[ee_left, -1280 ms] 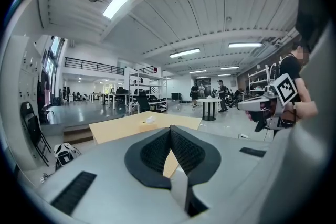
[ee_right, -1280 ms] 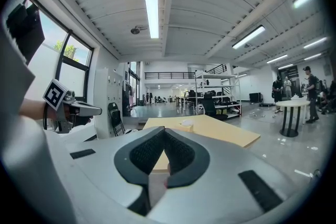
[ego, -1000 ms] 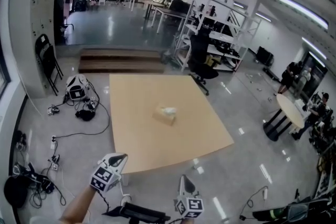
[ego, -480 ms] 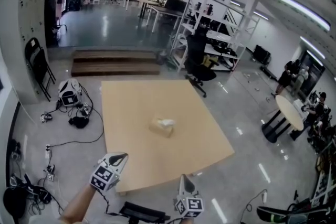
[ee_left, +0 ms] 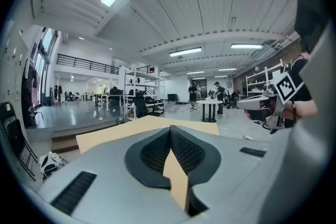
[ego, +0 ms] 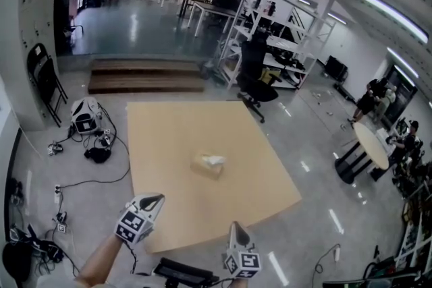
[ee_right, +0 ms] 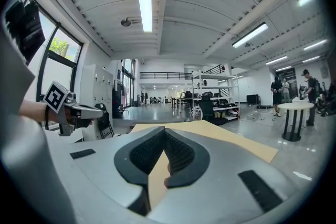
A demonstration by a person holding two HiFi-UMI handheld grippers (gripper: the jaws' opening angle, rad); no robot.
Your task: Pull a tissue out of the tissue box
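Observation:
A tan tissue box (ego: 207, 166) with a white tissue sticking out of its top sits near the middle of the light wooden table (ego: 169, 138). Both grippers hover at the bottom of the head view, on the near side of the table's front edge and far from the box. My left gripper (ego: 152, 201) is shut with nothing in it; in its own view the jaws (ee_left: 170, 131) meet over the table top (ee_left: 121, 131). My right gripper (ego: 236, 230) is shut and empty too (ee_right: 164, 134). The box is hidden in both gripper views.
Cables and a bag (ego: 88, 117) lie on the floor left of the table. Wooden steps (ego: 145, 75) and an office chair (ego: 258, 74) stand behind it, with shelving (ego: 283, 37) beyond. A round table (ego: 370, 138) with people stands at the right.
The view and both grippers have moved forward toward the table, whose near edge now lies closer. The grippers stay shut. The tissue box has not moved.

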